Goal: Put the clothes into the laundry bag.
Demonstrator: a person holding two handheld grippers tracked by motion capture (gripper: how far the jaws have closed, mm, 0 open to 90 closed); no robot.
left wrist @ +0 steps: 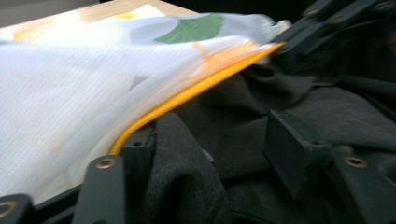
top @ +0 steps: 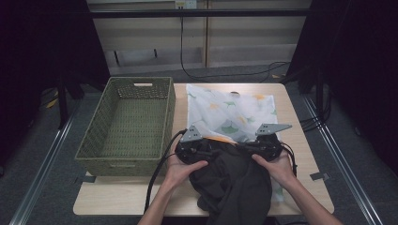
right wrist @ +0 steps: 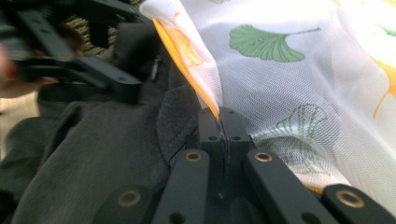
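Note:
A white mesh bag (top: 230, 112) printed with green and orange leaves lies on the table, its orange-edged mouth towards me. A dark garment (top: 234, 183) is bunched at that mouth, between my hands. My right gripper (right wrist: 219, 119) is shut on the bag's orange rim (right wrist: 187, 51) and lifts it over the garment (right wrist: 93, 149). My left gripper (left wrist: 215, 144) is open, its jaws apart, with a fold of the dark garment (left wrist: 261, 102) lying between them and the bag's rim (left wrist: 187, 91) beside its left jaw. In the high view the two grippers, left (top: 217, 146) and right (top: 240, 146), face each other.
A green woven basket (top: 129, 124) stands on the left part of the wooden table (top: 300, 140), right beside the bag. Cables trail from both grippers over the table's front edge. Dark floor and metal rails lie on both sides.

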